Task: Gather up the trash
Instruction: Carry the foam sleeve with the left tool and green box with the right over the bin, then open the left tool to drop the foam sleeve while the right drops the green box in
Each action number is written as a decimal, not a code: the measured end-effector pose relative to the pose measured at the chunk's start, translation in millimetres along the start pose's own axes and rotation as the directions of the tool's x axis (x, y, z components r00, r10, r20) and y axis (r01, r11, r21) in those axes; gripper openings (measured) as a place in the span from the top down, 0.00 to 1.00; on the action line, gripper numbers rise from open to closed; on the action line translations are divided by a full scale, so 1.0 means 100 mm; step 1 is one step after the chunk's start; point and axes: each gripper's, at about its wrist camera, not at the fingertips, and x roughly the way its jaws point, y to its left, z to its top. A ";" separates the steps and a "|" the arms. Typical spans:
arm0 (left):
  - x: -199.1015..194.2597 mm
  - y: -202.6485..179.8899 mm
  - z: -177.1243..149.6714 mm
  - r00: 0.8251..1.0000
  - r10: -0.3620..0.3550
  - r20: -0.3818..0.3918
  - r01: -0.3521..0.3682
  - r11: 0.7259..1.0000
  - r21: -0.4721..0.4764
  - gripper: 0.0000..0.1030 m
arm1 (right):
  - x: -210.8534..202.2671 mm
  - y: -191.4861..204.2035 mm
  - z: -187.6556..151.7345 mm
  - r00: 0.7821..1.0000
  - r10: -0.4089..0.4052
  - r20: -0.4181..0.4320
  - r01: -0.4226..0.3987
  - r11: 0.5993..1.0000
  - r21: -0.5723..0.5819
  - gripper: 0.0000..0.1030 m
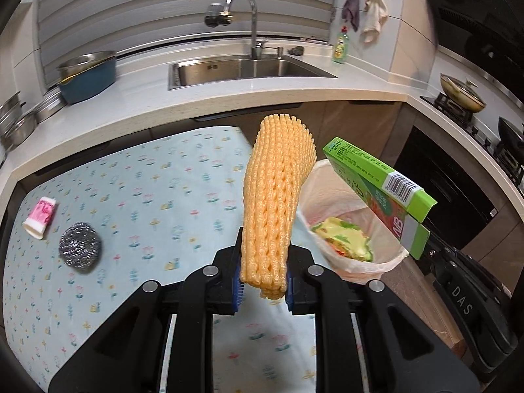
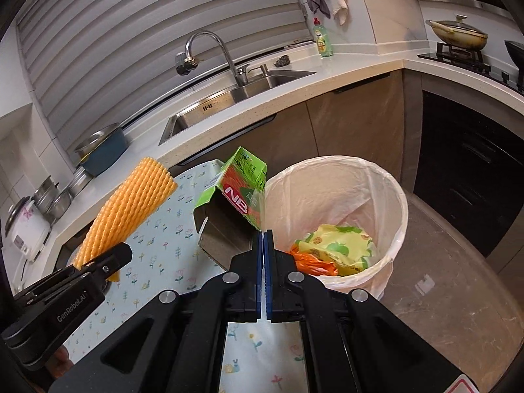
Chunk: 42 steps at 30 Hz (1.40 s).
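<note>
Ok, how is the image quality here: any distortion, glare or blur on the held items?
Left wrist view: strong fisheye bends the white countertop; yellow foam fruit net sharp; steel scouring ball slightly soft. Right wrist view: same curvature, dark corner vignette; green cardboard box sharp; mild glare on the bin's translucent liner.

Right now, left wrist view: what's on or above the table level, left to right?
Pink-and-white roll → steel scourer → yellow foam net in the left gripper → lined trash bin → green box.
</note>
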 end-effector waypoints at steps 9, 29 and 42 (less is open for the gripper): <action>0.31 -0.48 0.09 0.996 -0.067 -0.055 0.070 0.996 0.062 0.82 | 0.02 -0.46 0.11 0.999 -0.049 0.008 0.048 0.997 0.053 0.98; 0.64 -0.74 0.20 0.993 -0.094 -0.077 0.100 0.992 0.074 0.59 | 0.16 -0.76 0.15 0.997 -0.080 -0.015 0.081 0.993 0.088 0.98; 0.62 -0.62 0.19 0.995 -0.072 -0.068 0.076 0.996 0.055 0.58 | 0.24 -0.71 0.13 0.997 -0.068 -0.036 0.070 0.995 0.076 0.98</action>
